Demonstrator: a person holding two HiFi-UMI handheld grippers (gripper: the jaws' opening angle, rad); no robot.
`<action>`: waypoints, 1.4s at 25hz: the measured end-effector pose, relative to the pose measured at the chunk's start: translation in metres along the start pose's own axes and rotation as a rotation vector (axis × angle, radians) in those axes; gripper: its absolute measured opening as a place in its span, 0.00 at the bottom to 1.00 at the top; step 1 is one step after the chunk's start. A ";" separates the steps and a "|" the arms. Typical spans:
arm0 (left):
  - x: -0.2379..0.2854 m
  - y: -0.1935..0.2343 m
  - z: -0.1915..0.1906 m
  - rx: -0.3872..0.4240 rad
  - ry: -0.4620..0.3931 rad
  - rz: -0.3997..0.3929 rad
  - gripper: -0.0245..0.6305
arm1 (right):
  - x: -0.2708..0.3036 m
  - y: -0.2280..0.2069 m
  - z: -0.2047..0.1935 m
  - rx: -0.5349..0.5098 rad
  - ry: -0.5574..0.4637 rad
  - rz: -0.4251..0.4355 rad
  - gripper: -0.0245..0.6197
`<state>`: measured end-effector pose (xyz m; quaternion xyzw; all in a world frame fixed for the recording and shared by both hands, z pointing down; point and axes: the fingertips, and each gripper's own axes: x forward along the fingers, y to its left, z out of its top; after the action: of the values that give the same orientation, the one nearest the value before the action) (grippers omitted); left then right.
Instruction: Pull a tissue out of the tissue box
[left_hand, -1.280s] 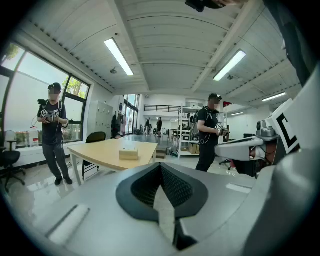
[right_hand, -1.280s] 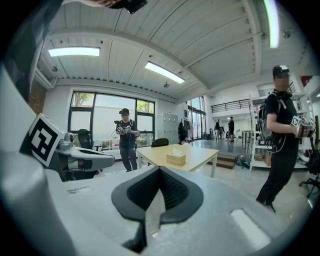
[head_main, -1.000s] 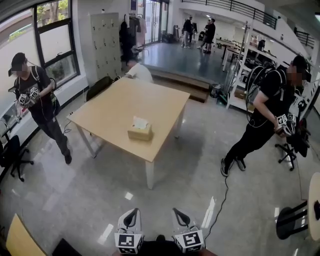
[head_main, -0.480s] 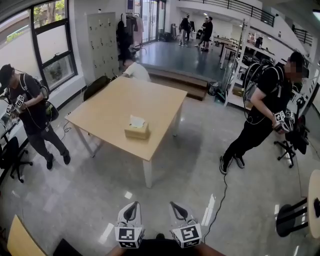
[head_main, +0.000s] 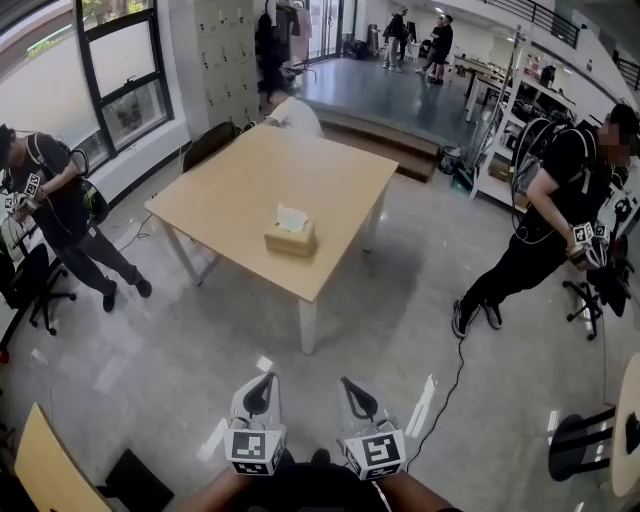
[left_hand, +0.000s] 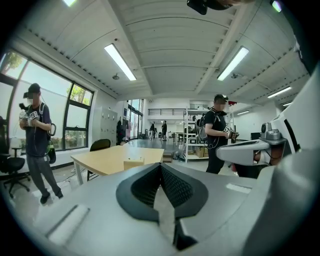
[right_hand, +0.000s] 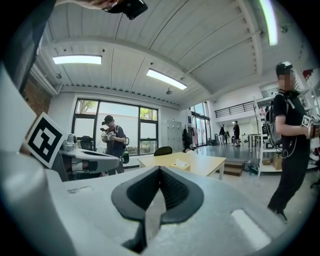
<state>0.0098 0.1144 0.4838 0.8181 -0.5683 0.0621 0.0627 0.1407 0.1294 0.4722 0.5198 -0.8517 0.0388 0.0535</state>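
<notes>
A tan tissue box (head_main: 291, 239) with a white tissue sticking up stands on a light wooden table (head_main: 240, 195) some way ahead of me in the head view. The box (left_hand: 133, 163) also shows in the left gripper view and, small, as the box (right_hand: 181, 164) in the right gripper view. My left gripper (head_main: 262, 381) and right gripper (head_main: 355, 385) hang side by side at the bottom of the head view, far short of the table. In both gripper views the jaws meet with nothing between them, on the left gripper (left_hand: 160, 165) and the right gripper (right_hand: 160, 168).
A person in black (head_main: 60, 220) stands at the left by the windows, another person (head_main: 545, 225) at the right near office chairs (head_main: 590, 290). A black chair (head_main: 210, 148) sits behind the table. A cable (head_main: 445, 390) runs across the grey floor. More people stand far back.
The table and tissue box have drawn closer and shifted slightly right in the head view. Both grippers have risen a little in the picture. The person at the left has moved further left.
</notes>
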 end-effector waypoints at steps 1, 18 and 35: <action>0.003 0.003 0.001 -0.001 0.002 -0.001 0.07 | 0.004 -0.001 0.001 0.000 0.001 -0.003 0.03; 0.124 0.087 0.013 0.014 0.007 -0.075 0.06 | 0.149 -0.032 0.004 -0.001 0.076 -0.081 0.03; 0.217 0.192 0.056 0.030 -0.018 -0.114 0.07 | 0.269 -0.051 0.033 -0.026 0.105 -0.153 0.03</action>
<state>-0.0935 -0.1616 0.4725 0.8506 -0.5202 0.0598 0.0488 0.0625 -0.1354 0.4753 0.5801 -0.8058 0.0505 0.1077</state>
